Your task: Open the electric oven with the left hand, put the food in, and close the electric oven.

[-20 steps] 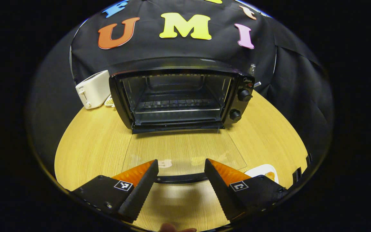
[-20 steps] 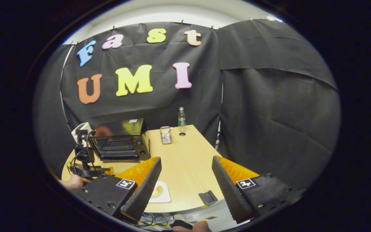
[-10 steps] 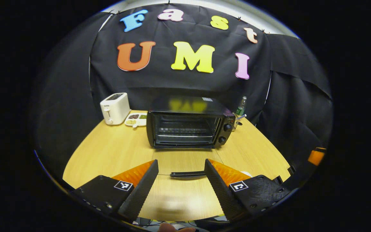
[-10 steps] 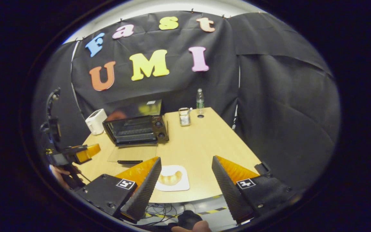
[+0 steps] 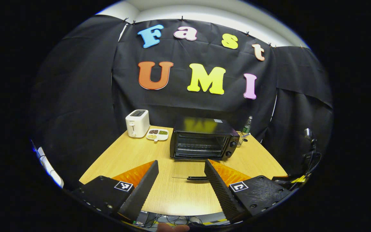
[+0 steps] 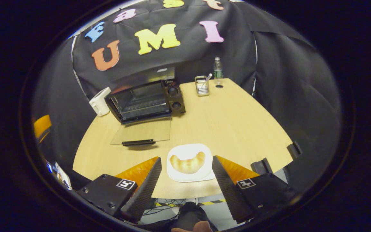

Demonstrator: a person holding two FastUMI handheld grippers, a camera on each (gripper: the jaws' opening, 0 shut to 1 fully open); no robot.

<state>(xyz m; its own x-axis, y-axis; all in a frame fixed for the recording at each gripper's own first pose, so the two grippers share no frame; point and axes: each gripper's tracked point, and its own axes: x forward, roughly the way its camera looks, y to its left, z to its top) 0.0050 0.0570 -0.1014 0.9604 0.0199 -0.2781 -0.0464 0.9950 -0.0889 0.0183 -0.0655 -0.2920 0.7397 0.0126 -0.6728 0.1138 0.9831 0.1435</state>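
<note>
On the table [image 6: 237,122], the oven [image 6: 145,100] stands with its door [image 6: 143,130] folded flat. Right gripper [image 6: 187,180] hangs spread above the croissant [image 6: 187,162] on its plate [image 6: 190,149]. Left gripper [image 5: 180,183] is spread, holding nothing.

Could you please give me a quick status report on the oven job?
Both grippers, left and right, open, holding nothing. Oven door down flat. Croissant on its plate, right jaws either side above. Table between plate and oven bare.
</note>
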